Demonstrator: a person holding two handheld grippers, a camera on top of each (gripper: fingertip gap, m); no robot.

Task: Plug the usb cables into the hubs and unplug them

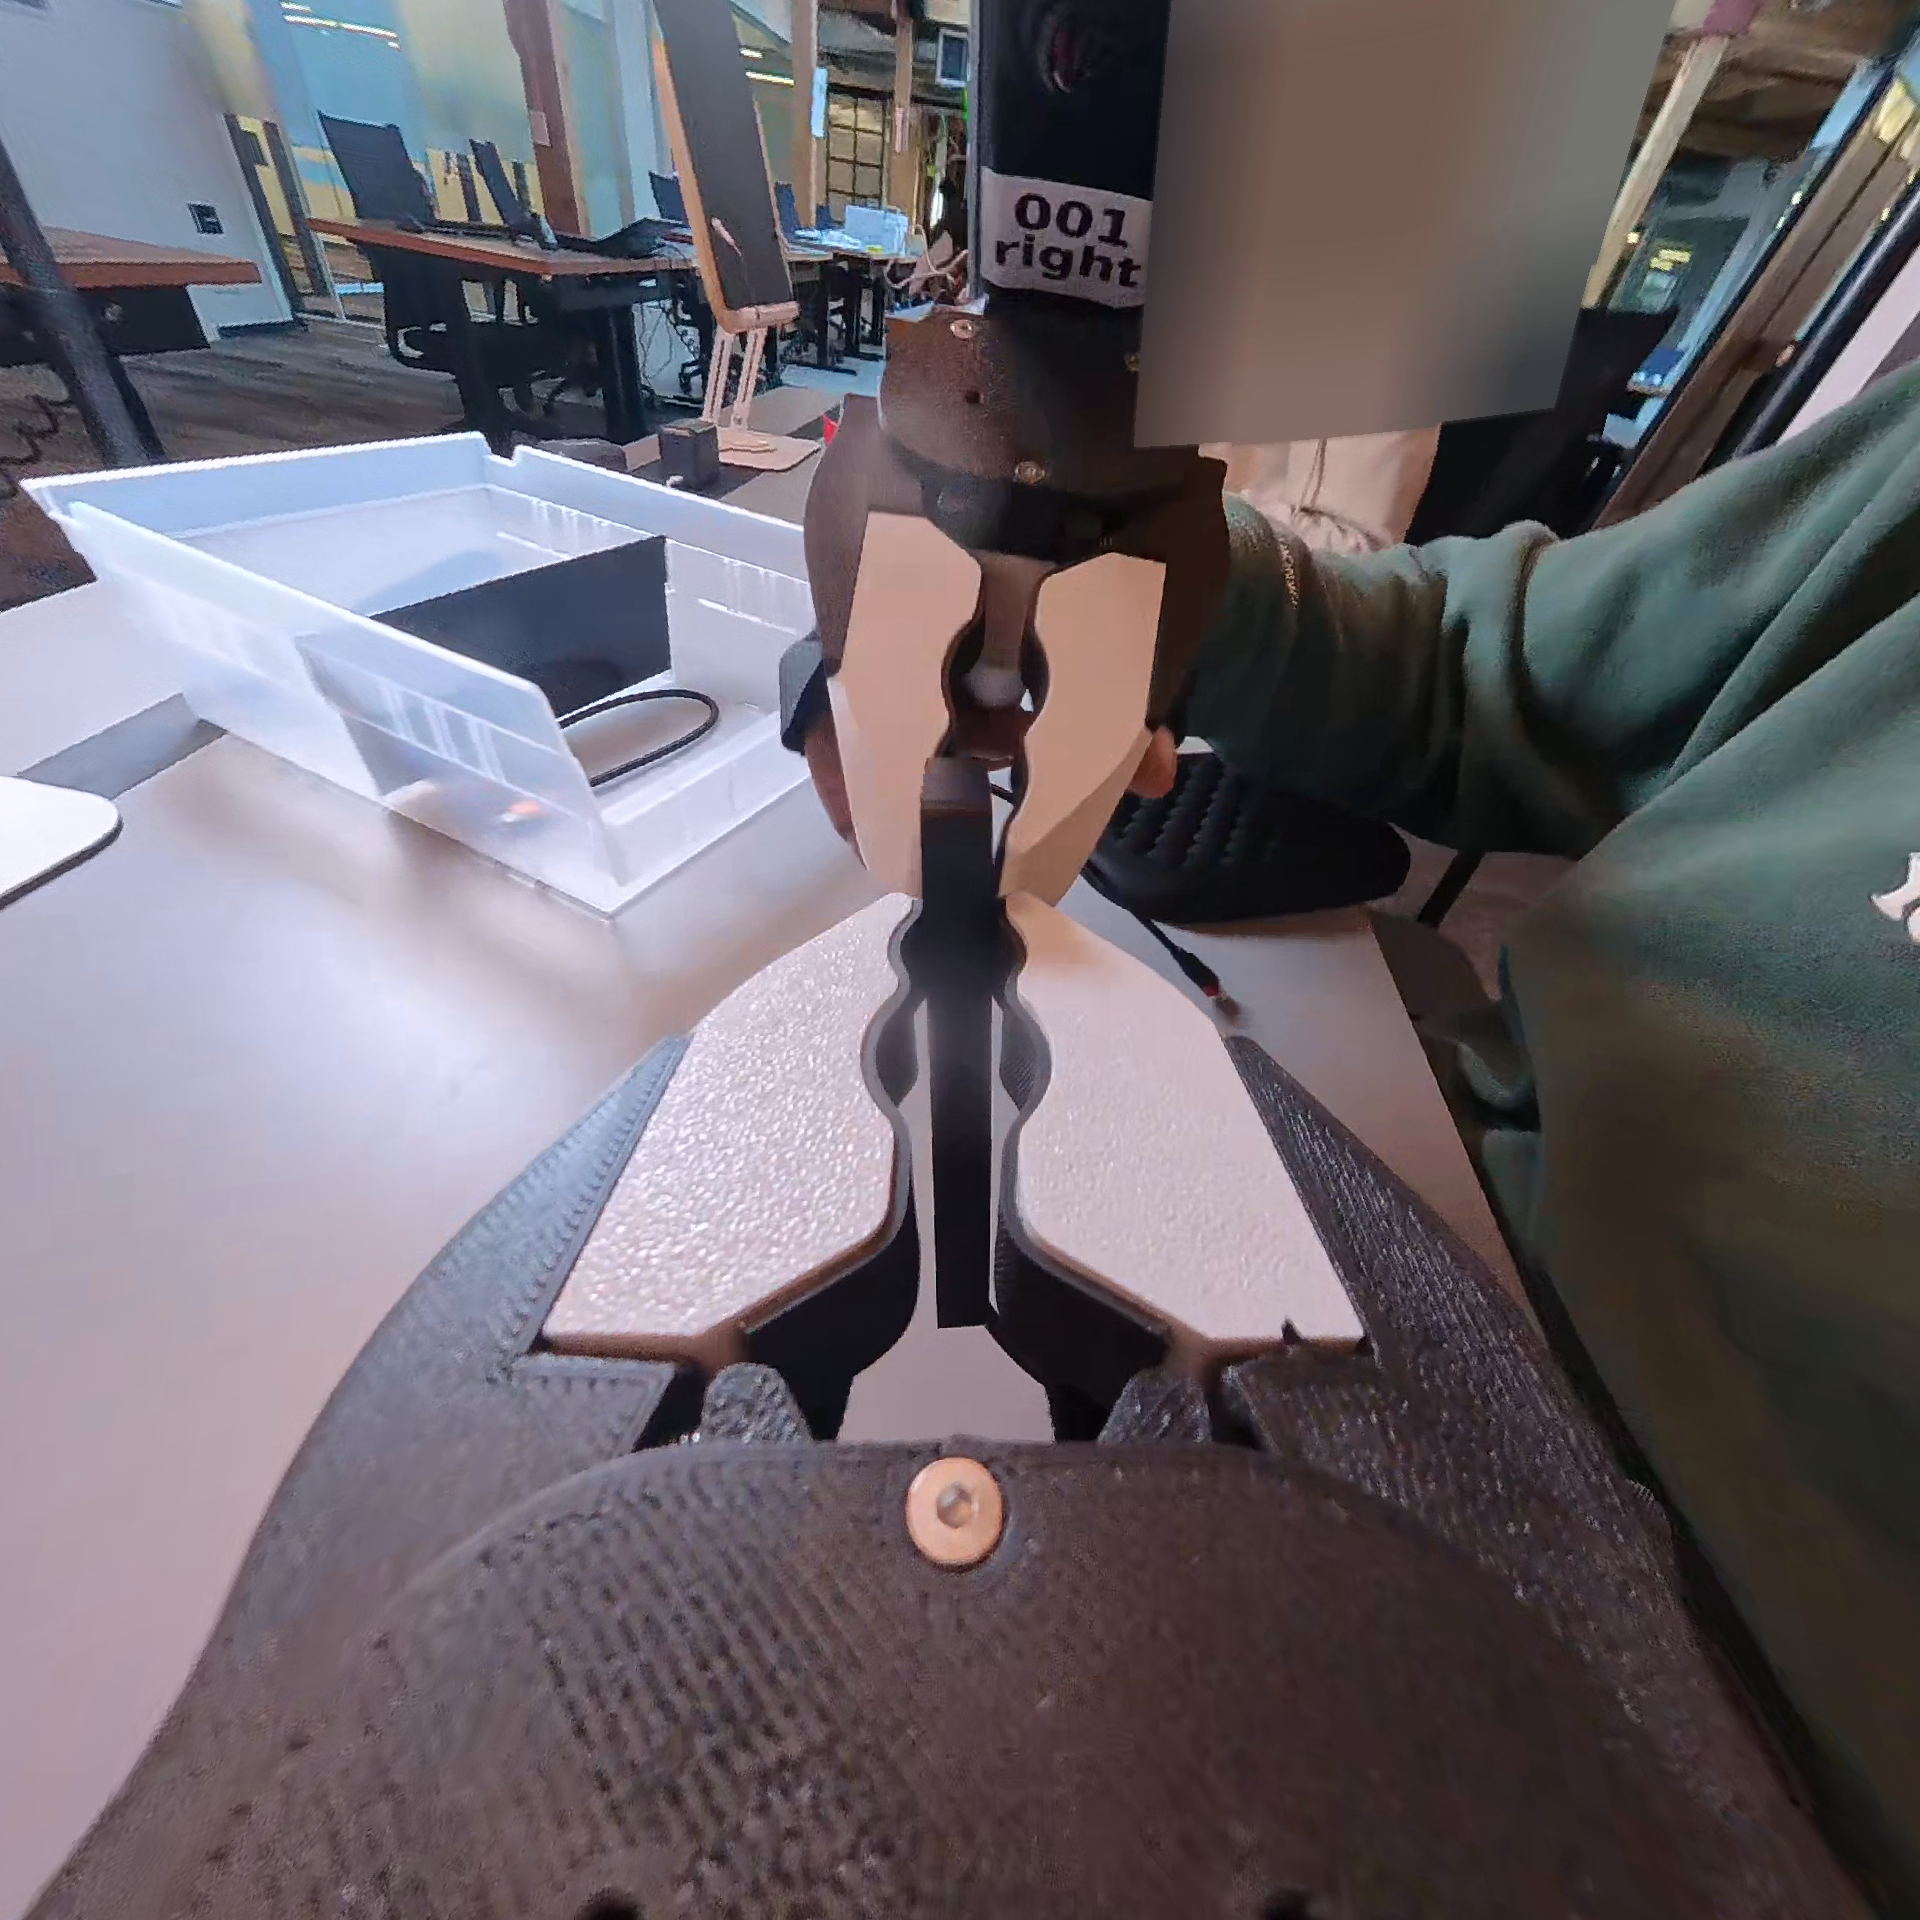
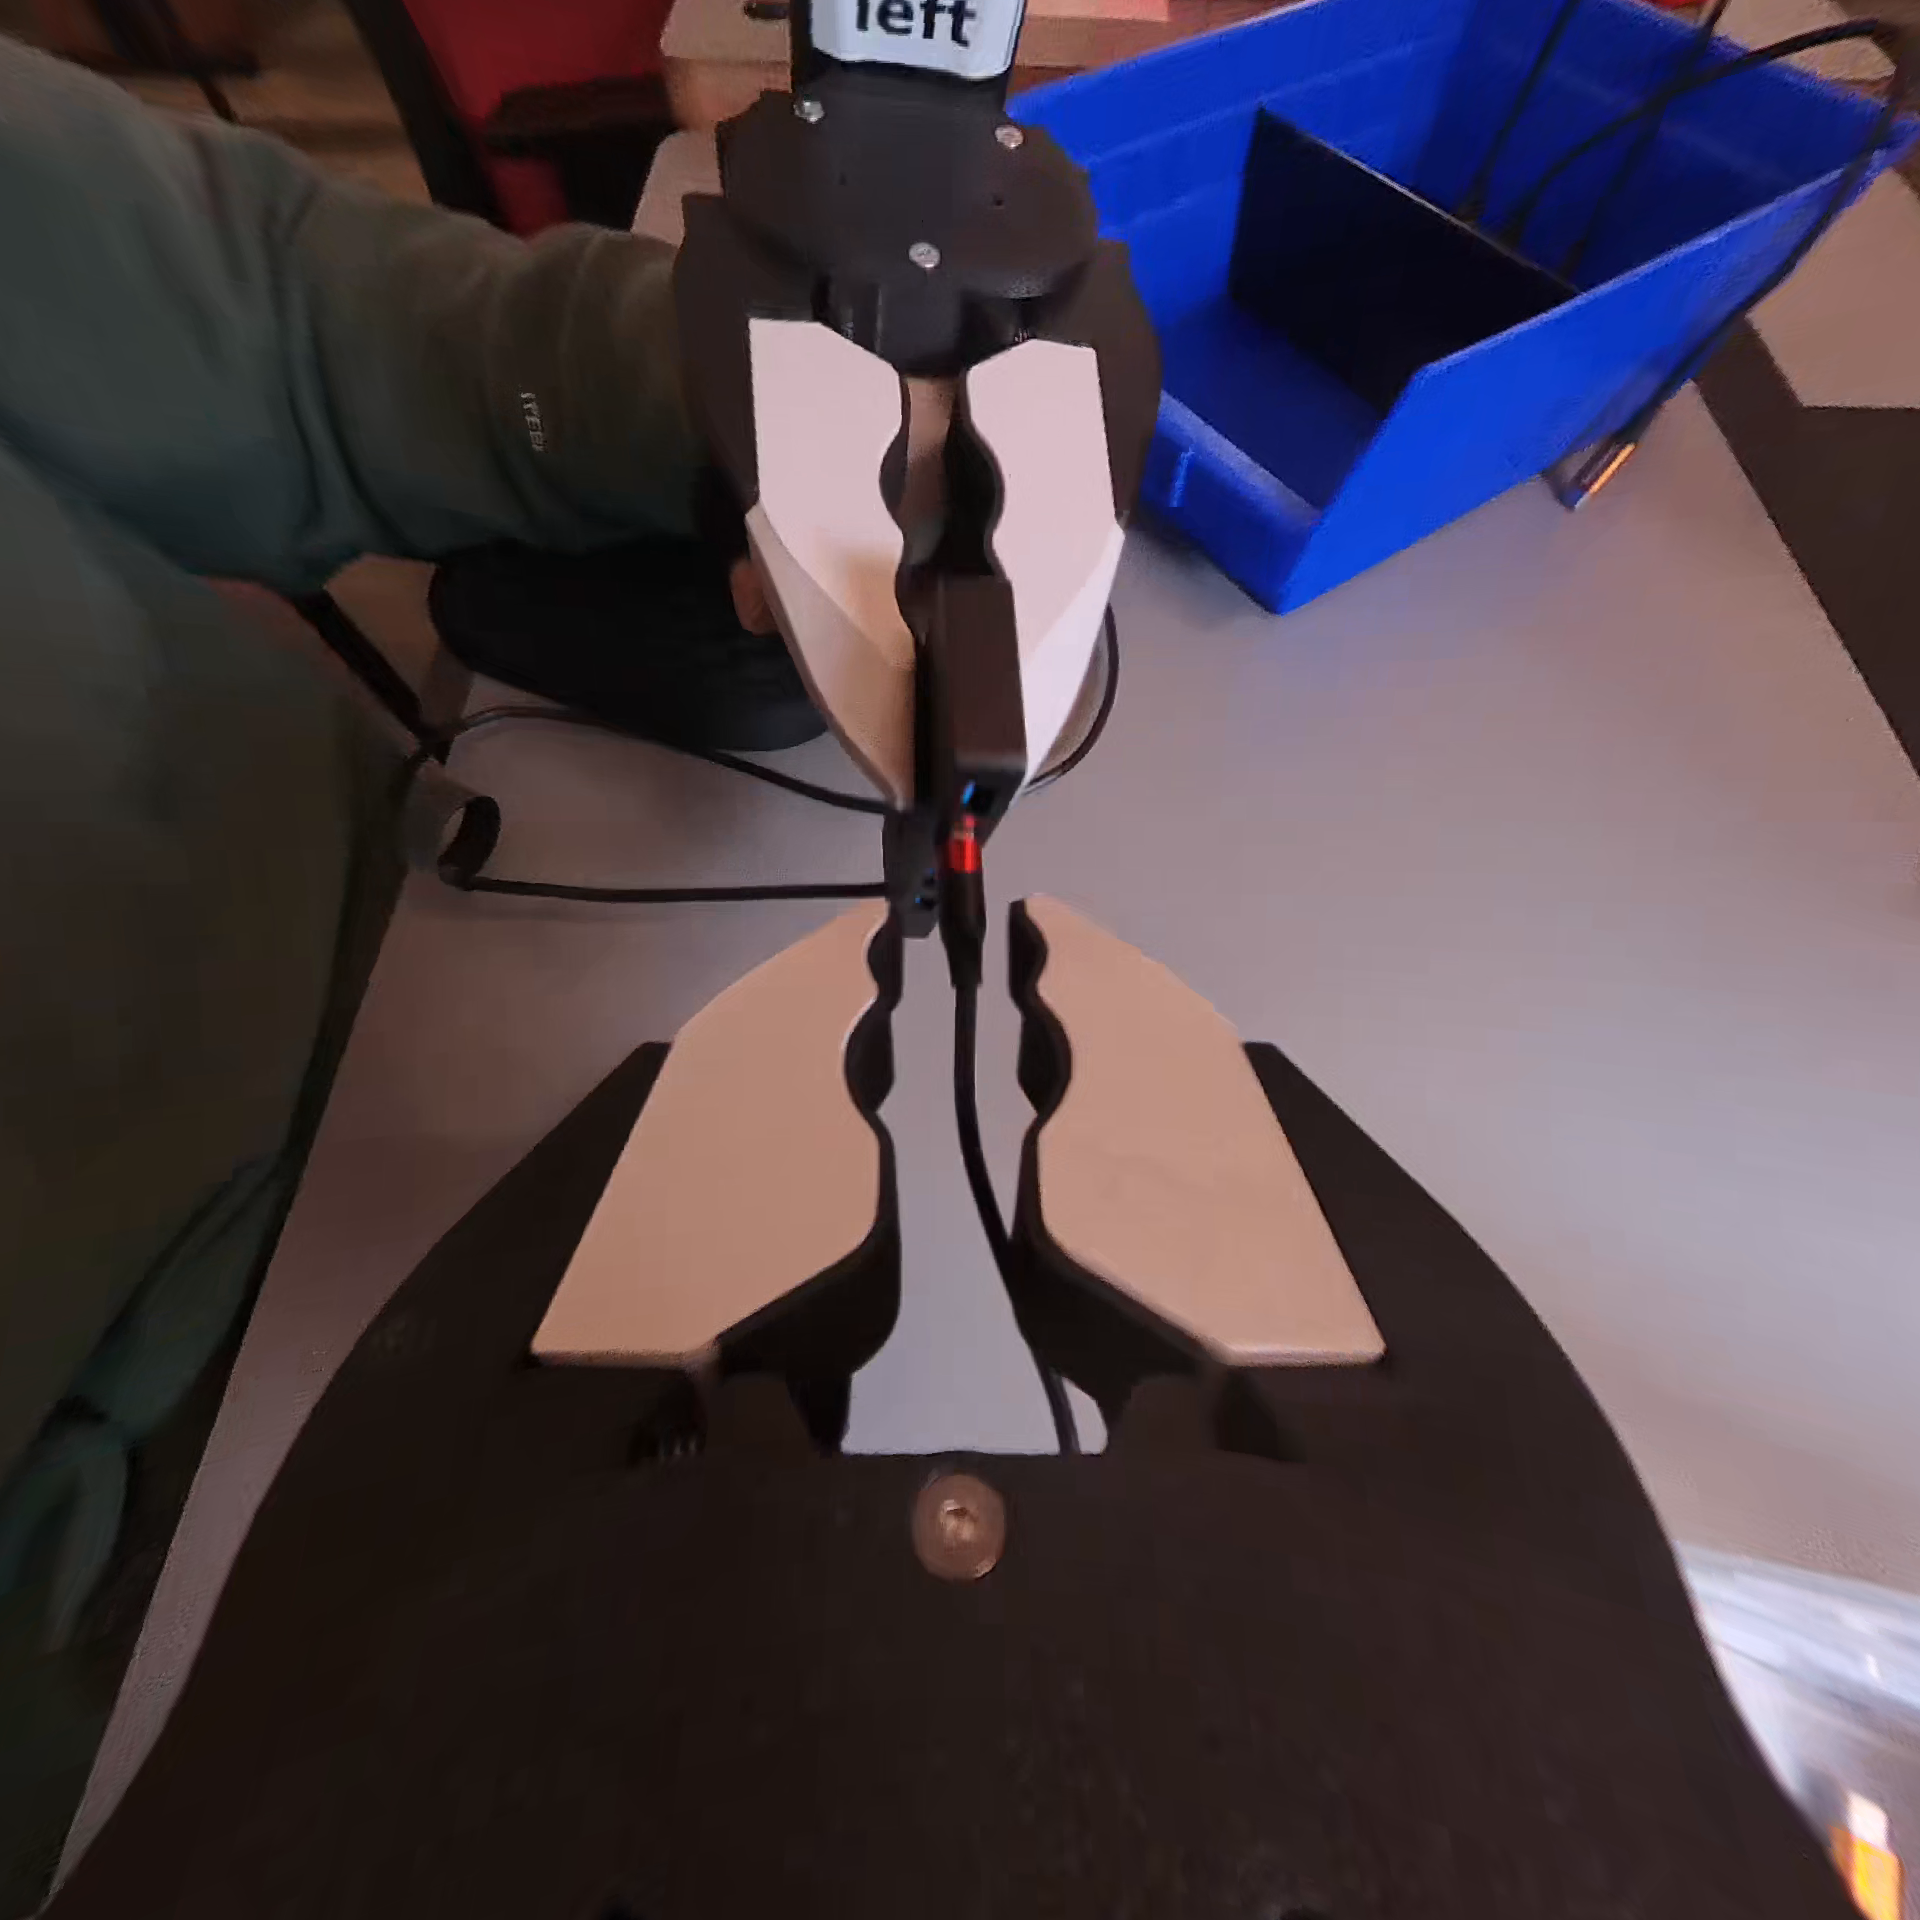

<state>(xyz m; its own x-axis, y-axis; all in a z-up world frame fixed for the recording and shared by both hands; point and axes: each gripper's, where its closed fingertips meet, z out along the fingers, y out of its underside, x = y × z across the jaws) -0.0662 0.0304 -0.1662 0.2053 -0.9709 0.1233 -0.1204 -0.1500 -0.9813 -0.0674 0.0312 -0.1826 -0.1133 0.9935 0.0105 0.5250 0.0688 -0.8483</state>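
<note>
My left gripper (image 1: 961, 914) is shut on a flat black USB hub (image 1: 958, 1039), held edge-on above the table. In the right wrist view the hub (image 2: 975, 686) sticks out of the left gripper (image 2: 961, 790), with blue ports at its near end. A black USB cable (image 2: 971, 1122) with a red-ringed plug (image 2: 962, 857) sits in one port. My right gripper (image 2: 954, 914) is open, its fingers standing apart on either side of the plug and cable without touching. It also shows in the left wrist view (image 1: 966, 873), facing the hub's far end.
A clear white bin (image 1: 260, 582) with a black divider and a coiled cable stands at the left. A blue bin (image 2: 1507, 436) with a black divider and cables stands at the right. A loose black cable (image 2: 665, 891) trails across the table. A green sleeve (image 1: 1558, 675) is close by. Only a small space, under 4 cm, lies between the two pairs of fingers.
</note>
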